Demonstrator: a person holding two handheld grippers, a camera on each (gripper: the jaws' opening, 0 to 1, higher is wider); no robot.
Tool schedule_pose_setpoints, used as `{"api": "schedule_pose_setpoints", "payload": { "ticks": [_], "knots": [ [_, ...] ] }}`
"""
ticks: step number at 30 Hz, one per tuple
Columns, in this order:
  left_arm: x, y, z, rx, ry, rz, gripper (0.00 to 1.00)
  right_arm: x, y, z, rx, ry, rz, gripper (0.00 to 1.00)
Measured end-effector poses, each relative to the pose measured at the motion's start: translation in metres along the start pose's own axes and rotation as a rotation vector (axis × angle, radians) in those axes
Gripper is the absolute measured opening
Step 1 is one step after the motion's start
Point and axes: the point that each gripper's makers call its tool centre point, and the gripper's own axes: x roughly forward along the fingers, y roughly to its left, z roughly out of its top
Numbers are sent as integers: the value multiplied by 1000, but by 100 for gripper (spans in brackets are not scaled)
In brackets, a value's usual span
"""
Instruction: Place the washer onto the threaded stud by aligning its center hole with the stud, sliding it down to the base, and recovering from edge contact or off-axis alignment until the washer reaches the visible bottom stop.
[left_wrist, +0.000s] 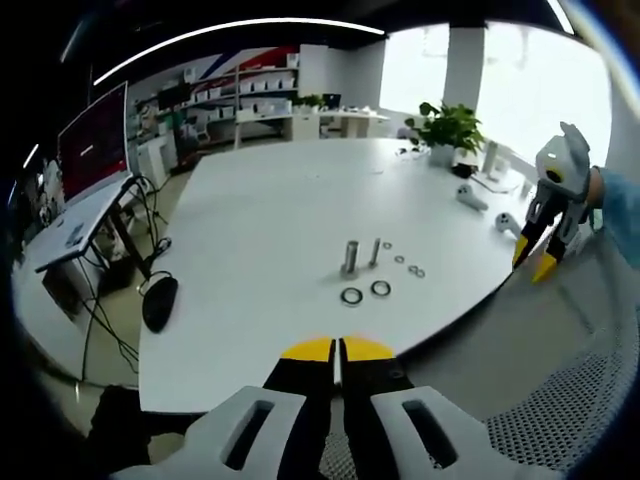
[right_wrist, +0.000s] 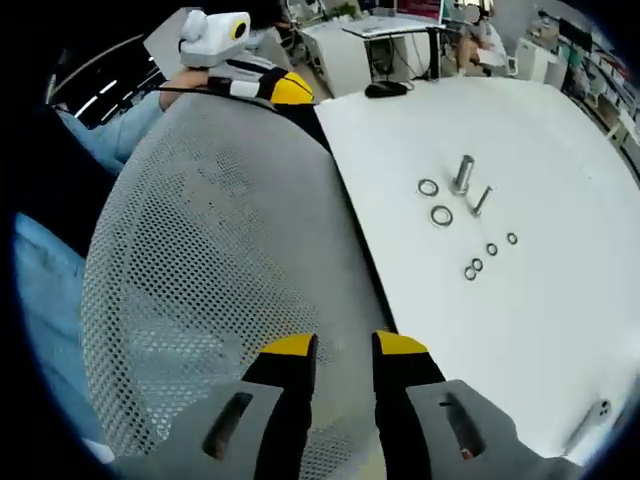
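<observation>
A thick threaded stud (left_wrist: 350, 258) (right_wrist: 462, 173) stands upright on the white table (left_wrist: 260, 220) (right_wrist: 560, 330), with a thinner stud (left_wrist: 375, 250) (right_wrist: 481, 200) beside it. Two larger washers (left_wrist: 351, 296) (right_wrist: 441, 215) lie flat next to them, and several small washers (left_wrist: 416, 271) (right_wrist: 477, 265) are scattered nearby. My left gripper (left_wrist: 336, 349) (right_wrist: 285, 88) is shut and empty, hovering off the table's near edge. My right gripper (right_wrist: 345, 348) (left_wrist: 533, 258) is open and empty, held over a mesh chair back, well away from the washers.
A grey mesh chair back (right_wrist: 220, 250) (left_wrist: 570, 400) stands against the table edge between the grippers. On the table are a black mouse (left_wrist: 160, 300), a potted plant (left_wrist: 447, 127) and two white controllers (left_wrist: 470, 197). A monitor (left_wrist: 92, 140) stands at the left.
</observation>
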Motion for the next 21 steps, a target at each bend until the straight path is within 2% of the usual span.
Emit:
{"api": "schedule_pose_setpoints", "payload": {
  "ticks": [5,10,16,21],
  "knots": [
    [0,0,0,1,-1,-1,0,8,-27,-12,-10,89,-20,24],
    [0,0,0,-3,0,0,0,15,-39,-25,-37,182,-11,24],
    [0,0,0,-2,-2,-1,0,28,-57,-36,-40,232,-7,24],
    [0,0,0,-4,-4,1,0,42,-63,-42,-11,262,2,24]
  ]
}}
